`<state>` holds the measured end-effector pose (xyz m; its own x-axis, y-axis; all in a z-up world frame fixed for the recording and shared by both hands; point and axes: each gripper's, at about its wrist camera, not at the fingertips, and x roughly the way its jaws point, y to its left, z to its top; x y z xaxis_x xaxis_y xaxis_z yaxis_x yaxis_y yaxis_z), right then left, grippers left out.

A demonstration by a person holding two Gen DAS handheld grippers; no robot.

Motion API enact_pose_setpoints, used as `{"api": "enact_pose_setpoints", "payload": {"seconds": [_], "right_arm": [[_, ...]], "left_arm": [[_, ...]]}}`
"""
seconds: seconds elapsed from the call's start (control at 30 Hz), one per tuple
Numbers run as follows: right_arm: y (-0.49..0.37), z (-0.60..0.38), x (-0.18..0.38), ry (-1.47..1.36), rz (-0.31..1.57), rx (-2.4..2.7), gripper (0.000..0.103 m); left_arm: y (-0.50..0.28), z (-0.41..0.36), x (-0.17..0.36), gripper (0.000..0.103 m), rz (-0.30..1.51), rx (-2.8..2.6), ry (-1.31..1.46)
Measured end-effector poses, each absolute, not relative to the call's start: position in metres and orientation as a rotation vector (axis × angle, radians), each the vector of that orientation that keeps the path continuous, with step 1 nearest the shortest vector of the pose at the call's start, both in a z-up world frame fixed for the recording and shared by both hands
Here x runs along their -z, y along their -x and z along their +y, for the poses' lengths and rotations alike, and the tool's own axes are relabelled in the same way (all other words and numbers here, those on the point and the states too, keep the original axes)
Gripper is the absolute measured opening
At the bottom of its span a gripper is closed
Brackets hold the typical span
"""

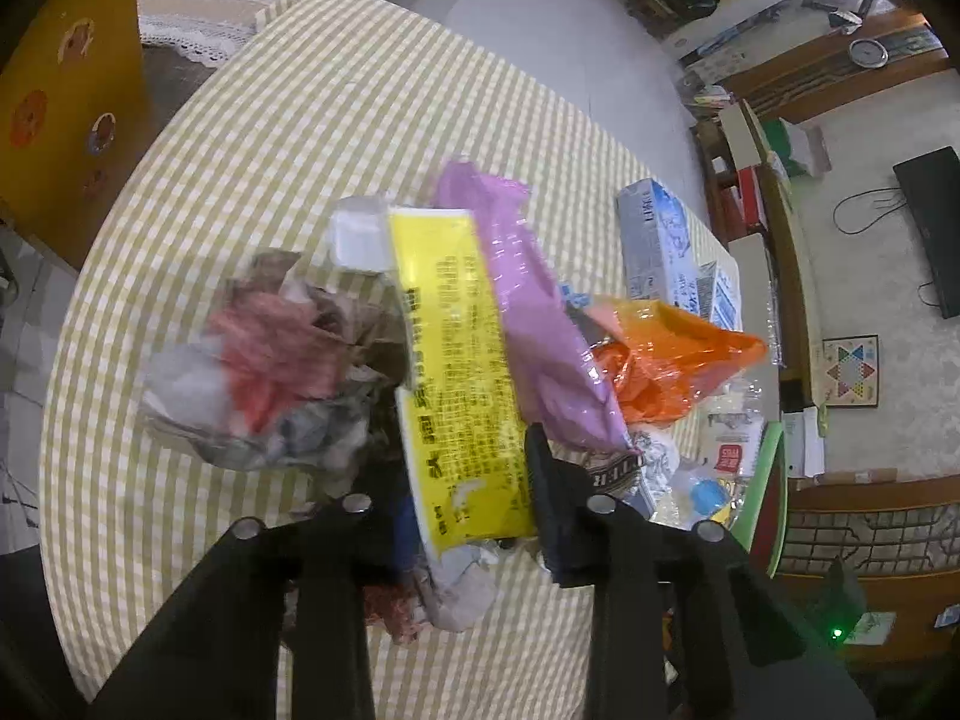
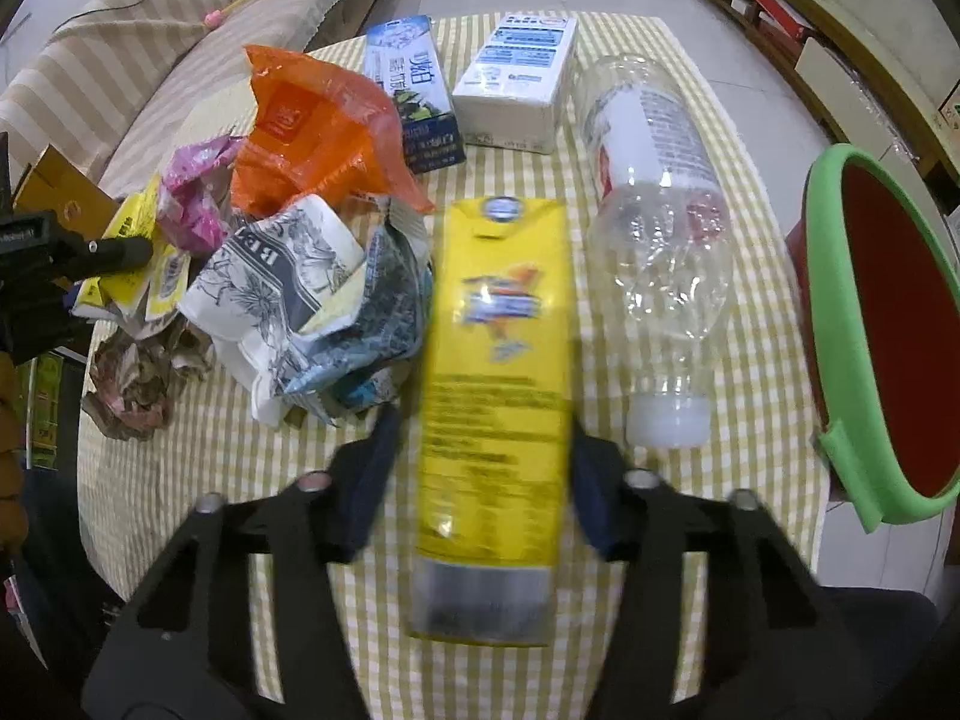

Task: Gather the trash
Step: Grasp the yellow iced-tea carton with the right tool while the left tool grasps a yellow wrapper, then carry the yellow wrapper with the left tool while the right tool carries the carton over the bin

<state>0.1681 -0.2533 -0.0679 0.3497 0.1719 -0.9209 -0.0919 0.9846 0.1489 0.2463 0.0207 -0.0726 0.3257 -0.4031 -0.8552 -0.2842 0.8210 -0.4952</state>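
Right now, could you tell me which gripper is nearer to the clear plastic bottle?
Right. The right gripper straddles the yellow carton lying directly beside the clear plastic bottle; the left gripper is across the trash pile.

Glossy yellow carton [image 2: 495, 384], clear crinkled plastic bottle [image 2: 654, 222], checked cloth tablecloth [image 2: 762, 360].

Yellow drink carton [image 2: 495, 396] lying flat on checked cloth, crushed clear bottle [image 2: 657, 228] beside it

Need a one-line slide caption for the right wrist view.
Right gripper closed on yellow carton, clear bottle beside it.
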Motion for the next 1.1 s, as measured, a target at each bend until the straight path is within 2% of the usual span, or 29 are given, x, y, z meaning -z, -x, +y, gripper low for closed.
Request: {"api": "enact_pose_setpoints", "payload": {"seconds": [0.03,0.37,0.67,1.1], "right_arm": [[-0.167,-0.255,0.067,-0.084,1.203,-0.174,0.035],[-0.147,-0.267,0.043,-0.138,1.152,-0.19,0.034],[-0.132,-0.279,0.016,-0.197,1.098,-0.207,0.034],[-0.115,-0.286,-0.013,-0.208,1.029,-0.215,0.034]], "left_arm": [[-0.245,0.022,0.072,0.027,1.256,0.087,0.646],[-0.219,0.034,0.034,0.026,1.147,0.114,0.576],[-0.187,0.022,-0.01,0.026,1.053,0.135,0.404],[-0.151,-0.006,-0.042,0.026,1.023,0.186,0.286]]}}
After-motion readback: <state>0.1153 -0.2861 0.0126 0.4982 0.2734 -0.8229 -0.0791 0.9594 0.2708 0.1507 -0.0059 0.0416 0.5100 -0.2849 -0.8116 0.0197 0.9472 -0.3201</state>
